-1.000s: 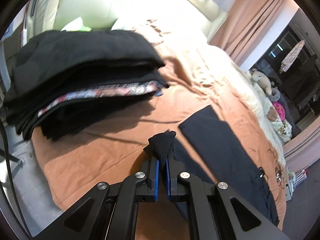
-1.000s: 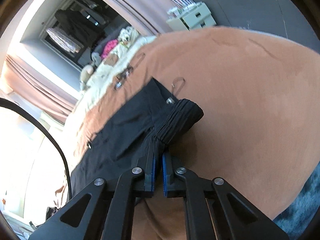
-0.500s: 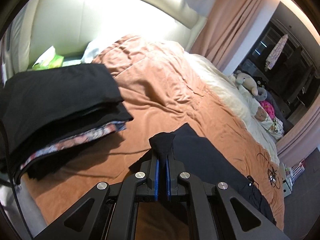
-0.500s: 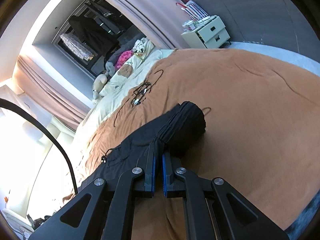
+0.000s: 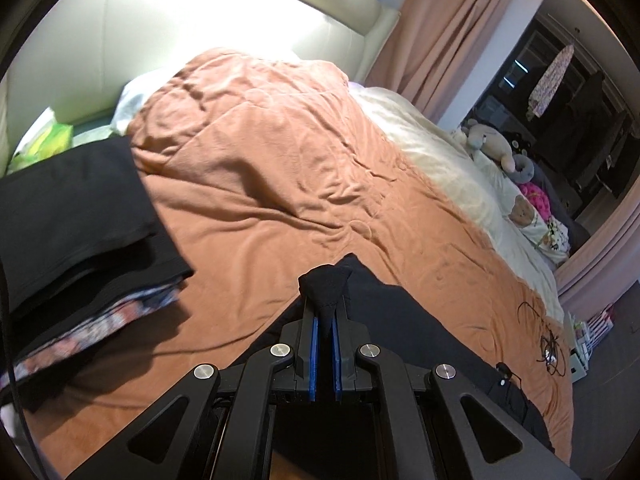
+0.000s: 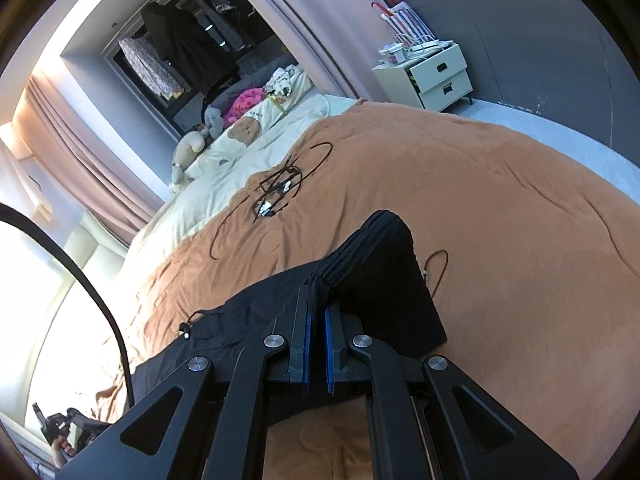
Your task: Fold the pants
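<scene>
Black pants (image 5: 420, 332) lie stretched on the orange blanket (image 5: 280, 168) of a bed. My left gripper (image 5: 325, 312) is shut on a bunched corner of the pants at the leg end and holds it lifted above the blanket. My right gripper (image 6: 317, 300) is shut on the ribbed elastic waistband of the pants (image 6: 380, 264) and holds that end up, so the cloth hangs in a fold below it. The pants run between the two grippers.
A stack of folded dark clothes (image 5: 76, 232) sits at the left of the bed. Black cables (image 6: 276, 196) and plush toys (image 6: 192, 148) lie on the far side. A white bedside drawer unit (image 6: 436, 76) stands by the grey wall. A hair tie (image 6: 436, 268) lies near the waistband.
Both grippers have lifted and tilted with the pants held. The folded stack slid to the left of the left view; the waistband rose and its fold now hangs open in the right view.
</scene>
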{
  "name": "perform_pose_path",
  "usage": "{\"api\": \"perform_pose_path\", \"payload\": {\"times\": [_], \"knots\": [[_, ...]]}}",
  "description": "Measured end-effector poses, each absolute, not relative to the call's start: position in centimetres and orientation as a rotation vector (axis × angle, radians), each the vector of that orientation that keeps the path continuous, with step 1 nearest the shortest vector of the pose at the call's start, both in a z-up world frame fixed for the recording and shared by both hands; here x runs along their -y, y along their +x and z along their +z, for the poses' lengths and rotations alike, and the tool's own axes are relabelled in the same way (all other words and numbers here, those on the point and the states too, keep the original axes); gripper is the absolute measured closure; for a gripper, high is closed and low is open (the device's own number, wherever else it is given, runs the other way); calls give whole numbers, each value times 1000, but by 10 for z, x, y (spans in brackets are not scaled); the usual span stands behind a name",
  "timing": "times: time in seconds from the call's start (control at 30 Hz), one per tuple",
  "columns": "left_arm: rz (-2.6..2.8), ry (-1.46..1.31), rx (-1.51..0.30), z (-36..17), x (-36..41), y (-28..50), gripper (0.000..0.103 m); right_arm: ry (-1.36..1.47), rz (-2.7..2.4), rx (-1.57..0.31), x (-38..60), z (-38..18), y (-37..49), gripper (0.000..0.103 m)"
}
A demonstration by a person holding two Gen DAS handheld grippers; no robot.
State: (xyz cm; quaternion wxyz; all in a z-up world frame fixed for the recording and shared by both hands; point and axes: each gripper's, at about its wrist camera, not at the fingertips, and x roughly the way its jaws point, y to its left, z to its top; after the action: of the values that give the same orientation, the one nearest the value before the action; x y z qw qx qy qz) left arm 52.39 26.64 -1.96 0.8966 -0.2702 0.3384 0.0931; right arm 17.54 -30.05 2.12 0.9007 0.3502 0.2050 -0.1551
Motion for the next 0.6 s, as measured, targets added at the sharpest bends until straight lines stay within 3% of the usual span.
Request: {"api": "perform_pose_path", "payload": {"times": [0.6], "knots": [[167,-438,-865,-61,-238,658,97,651,-396,-584,326,31,312,101]]}}
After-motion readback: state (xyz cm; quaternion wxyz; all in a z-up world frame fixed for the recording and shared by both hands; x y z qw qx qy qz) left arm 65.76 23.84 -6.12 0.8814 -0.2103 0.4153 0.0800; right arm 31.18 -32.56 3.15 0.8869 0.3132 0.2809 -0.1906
